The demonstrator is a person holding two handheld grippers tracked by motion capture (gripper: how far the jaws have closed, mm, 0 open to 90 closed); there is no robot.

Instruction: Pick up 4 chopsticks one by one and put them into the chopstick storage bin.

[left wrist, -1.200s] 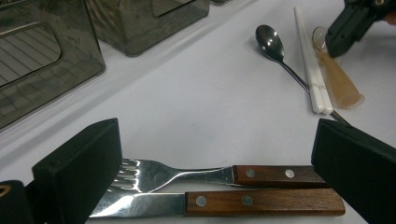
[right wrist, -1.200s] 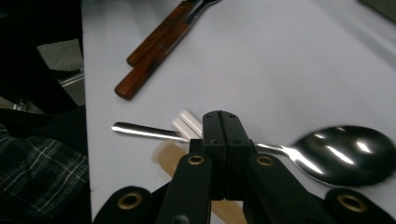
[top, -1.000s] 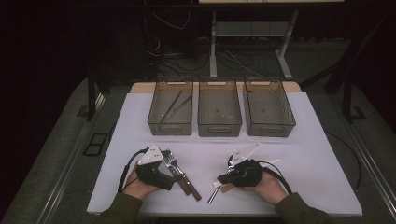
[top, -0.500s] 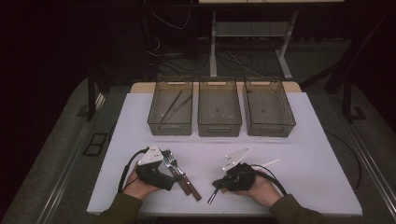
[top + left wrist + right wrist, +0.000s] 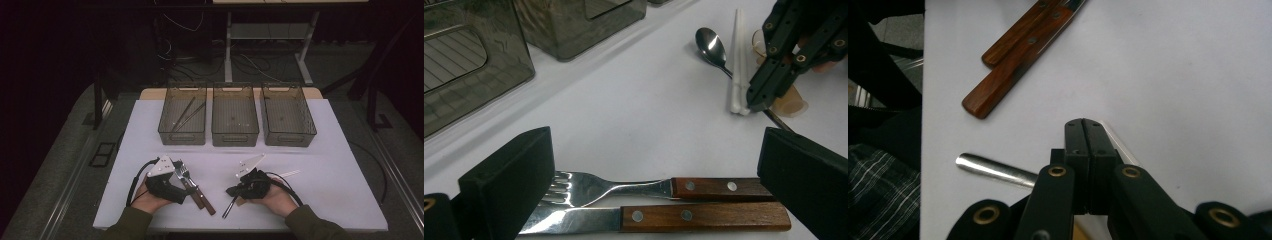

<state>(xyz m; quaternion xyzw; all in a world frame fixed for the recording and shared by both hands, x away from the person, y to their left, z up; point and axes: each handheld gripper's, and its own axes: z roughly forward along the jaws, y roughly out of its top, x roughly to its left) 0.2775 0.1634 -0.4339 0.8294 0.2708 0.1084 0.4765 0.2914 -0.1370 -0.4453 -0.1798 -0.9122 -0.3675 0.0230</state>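
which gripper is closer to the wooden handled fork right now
Left. The left gripper has its open jaws on either side of the fork, which lies beside the knife. The right gripper is off to the fork's right, jaws shut over the spoon.

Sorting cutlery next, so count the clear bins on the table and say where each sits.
3, in a row across the table's far side: the left bin holding long thin utensils, the middle bin, and the right bin. None seem hidden.

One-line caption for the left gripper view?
Open left gripper straddles a wooden-handled fork and knife on the white table.
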